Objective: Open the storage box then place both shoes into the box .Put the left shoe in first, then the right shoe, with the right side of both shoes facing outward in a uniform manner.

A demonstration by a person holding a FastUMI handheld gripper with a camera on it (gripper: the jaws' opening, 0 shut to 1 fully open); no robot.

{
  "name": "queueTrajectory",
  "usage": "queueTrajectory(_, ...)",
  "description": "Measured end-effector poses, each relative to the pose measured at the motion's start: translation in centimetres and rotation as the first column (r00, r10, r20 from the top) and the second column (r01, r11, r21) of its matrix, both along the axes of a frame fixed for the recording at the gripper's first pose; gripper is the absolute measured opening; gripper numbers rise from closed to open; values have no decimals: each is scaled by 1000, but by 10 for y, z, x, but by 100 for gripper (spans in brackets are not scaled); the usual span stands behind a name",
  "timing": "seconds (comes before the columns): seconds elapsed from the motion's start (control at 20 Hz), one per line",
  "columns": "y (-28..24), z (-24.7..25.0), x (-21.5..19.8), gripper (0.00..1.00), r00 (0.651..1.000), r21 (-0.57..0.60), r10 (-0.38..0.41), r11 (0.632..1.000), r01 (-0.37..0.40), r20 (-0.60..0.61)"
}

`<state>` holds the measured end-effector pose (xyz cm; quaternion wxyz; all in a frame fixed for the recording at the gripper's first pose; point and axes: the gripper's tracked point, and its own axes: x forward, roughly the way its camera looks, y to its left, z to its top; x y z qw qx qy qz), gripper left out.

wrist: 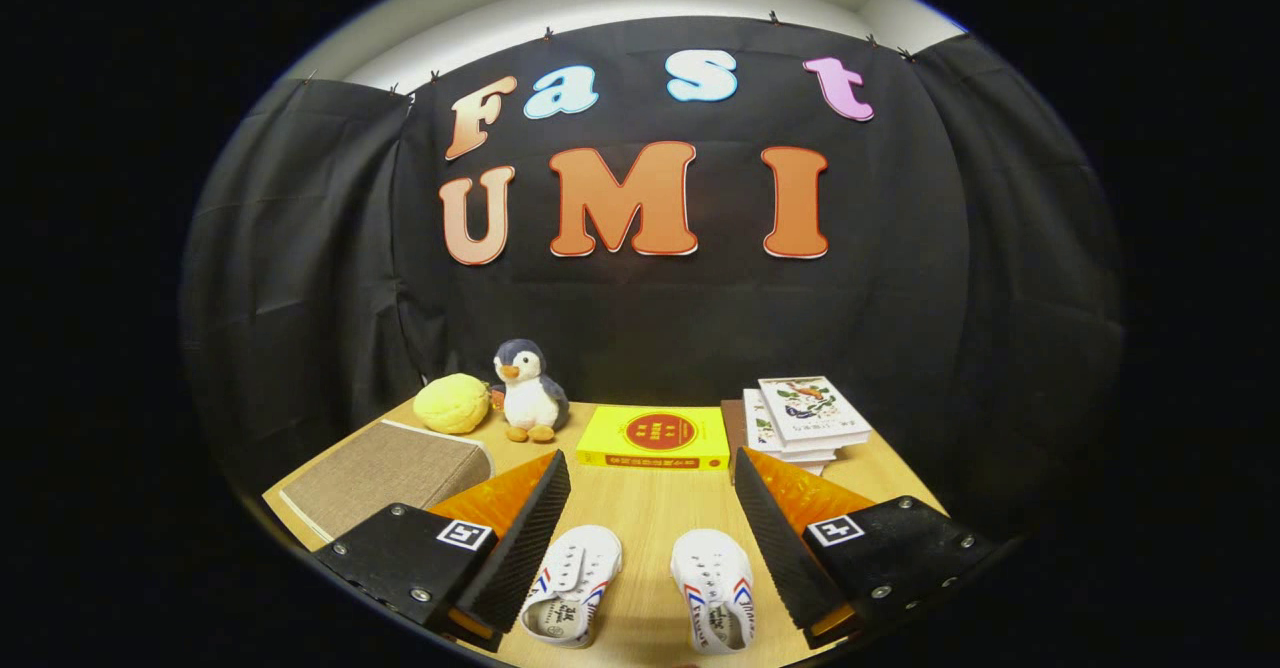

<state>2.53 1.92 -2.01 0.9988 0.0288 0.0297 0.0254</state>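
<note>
Two white shoes [640, 593] lie between the spread-open, empty tongs [650, 508], toes toward 12; storage box [385, 473] sits at 10 o'clock.

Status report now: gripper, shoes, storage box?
Gripper open, empty, above table. Two white shoes between fingers, untouched. Storage box closed, beyond left finger.

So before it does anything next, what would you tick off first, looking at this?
1. Gripper open, holding nothing: ok.
2. Two small white canvas shoes on the wooden table, between the fingers: left one, right one: ok.
3. Shoes apart, toes pointing away: ok.
4. Brown fabric storage box beyond the left finger, lid shut: not ok, open first.
5. Which shoe is the left: cannot tell.
</note>
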Motion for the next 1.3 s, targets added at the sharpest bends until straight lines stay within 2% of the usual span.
queueTrajectory(0.15,30,-23,6,98,990,141,123,984,-113,-64)
queueTrajectory(0.25,54,-45,10,98,966,264,224,947,-185,-128)
queueTrajectory(0.35,79,-65,11,98,924,381,333,892,-244,-188)
queueTrajectory(0.45,112,-83,10,98,856,533,467,793,-294,-223)
queueTrajectory(0.55,143,-93,7,98,776,687,588,662,-301,-228)
queueTrajectory(0.6,155,-100,6,98,748,739,625,608,-290,-221)
queueTrajectory(0.7,172,-107,7,98,707,801,677,531,-279,-203)
queueTrajectory(0.75,180,-112,8,98,686,819,699,505,-274,-201)
queueTrajectory(0.9,202,-125,7,98,634,845,746,461,-270,-205)
queueTrajectory(1.05,215,-129,8,98,596,886,782,394,-245,-183)
queueTrajectory(1.2,217,-127,11,95,592,925,793,321,-205,-144)
queueTrajectory(1.25,215,-124,11,95,594,939,795,288,-189,-124)
queueTrajectory(1.3,212,-118,10,92,597,955,797,239,-174,-90)
